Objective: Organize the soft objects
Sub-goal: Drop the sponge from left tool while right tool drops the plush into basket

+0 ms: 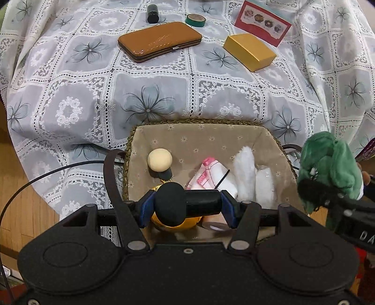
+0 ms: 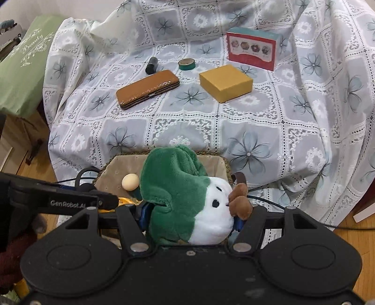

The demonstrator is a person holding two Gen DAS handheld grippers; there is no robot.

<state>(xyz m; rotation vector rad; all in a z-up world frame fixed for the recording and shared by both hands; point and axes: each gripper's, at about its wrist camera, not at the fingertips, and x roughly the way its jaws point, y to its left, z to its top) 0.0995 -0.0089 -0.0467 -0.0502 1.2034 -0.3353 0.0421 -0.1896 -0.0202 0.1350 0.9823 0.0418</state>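
The left gripper (image 1: pixel 186 210) is clamped on a black cylindrical object (image 1: pixel 187 206), foam-like with a rounded end, whose long axis runs crosswise from one blue pad to the other. It hangs directly above the near end of the lined wicker basket (image 1: pixel 201 131), which sits at the near edge of the lace tablecloth (image 1: pixel 82 98). What the black piece is exactly, I cannot tell.

The right gripper (image 2: pixel 188 215) is closed on a green-and-white plush toy (image 2: pixel 185 194), squeezed between its pads with the white face and brown tufts toward its right side and the green bulk bulging up and forward. In the right wrist view the toy covers much of the basket's middle; in the left wrist view the same plush (image 1: pixel 328 169) hangs at the basket's right rim, beside rather than over the lining.

So the deciding relation is this: the basket lies below and just ahead of both sets of jaws, the left one already centred over it, the right one probably still needing to come inward over the right rim.

Inside the basket lie a cream ball (image 1: pixel 159 160), a pink-and-white pouch (image 1: pixel 206 176), white fluffy pieces (image 1: pixel 246 178) and a gold round object (image 1: pixel 173 221) beneath the left jaws. The free floor looks to be toward the far wall.

The brown case (image 1: pixel 160 41), yellow box (image 1: pixel 249 51), green tape roll (image 1: pixel 195 20), black tube (image 1: pixel 152 13) and red printed box (image 1: pixel 262 23) sit toward the cloth's far edge, well apart.
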